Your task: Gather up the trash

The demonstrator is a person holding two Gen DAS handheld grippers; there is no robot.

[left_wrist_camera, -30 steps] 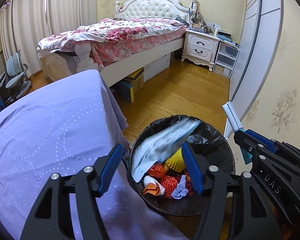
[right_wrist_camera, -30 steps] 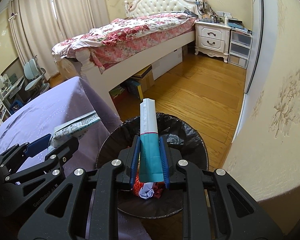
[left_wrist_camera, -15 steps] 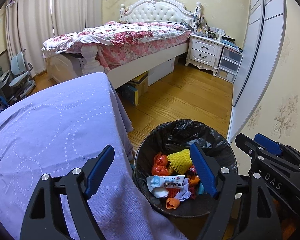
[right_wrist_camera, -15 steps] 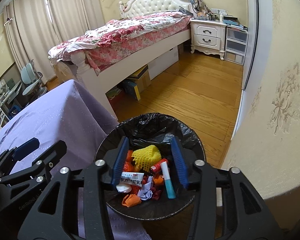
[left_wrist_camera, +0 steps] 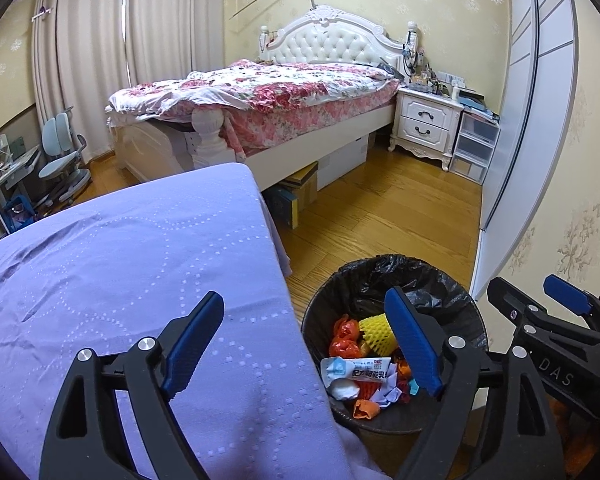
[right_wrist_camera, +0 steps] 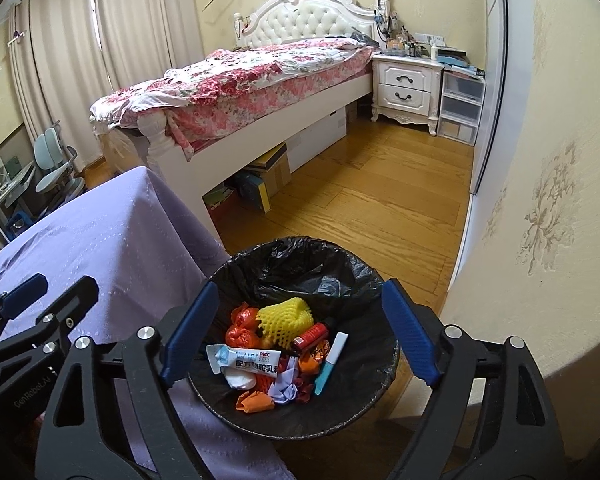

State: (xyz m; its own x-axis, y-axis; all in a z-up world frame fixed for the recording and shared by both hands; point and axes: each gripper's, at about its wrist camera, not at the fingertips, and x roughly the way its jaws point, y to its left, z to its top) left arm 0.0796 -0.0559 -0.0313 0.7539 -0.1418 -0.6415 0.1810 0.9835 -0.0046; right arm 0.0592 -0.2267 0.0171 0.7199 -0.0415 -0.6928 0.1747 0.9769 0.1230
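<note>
While just opening, both claws (right_wrist_camera: pixel 300 336) gape empty.

My right tool (right_wrist_camera: pixel 300 332) hangs over the bin (right_wrist_camera: pixel 380 280), which stands on the floor (right_wrist_camera: pixel 380 208) just right of the counter (right_wrist_camera: pixel 112 240), near the wall (right_wrist_camera: pixel 540 160). In the bin lie a netted sleeve (right_wrist_camera: pixel 286 316), a long packet (right_wrist_camera: pixel 246 360) in front of it, and a tube (right_wrist_camera: pixel 332 360) to their right. My left tool (left_wrist_camera: pixel 304 340) straddles the counter's edge and the bin. Behind stands the bed (right_wrist_camera: pixel 240 80), boxes (right_wrist_camera: pixel 268 176) beneath it, a nightstand (right_wrist_camera: pixel 406 88) to its right.
</note>
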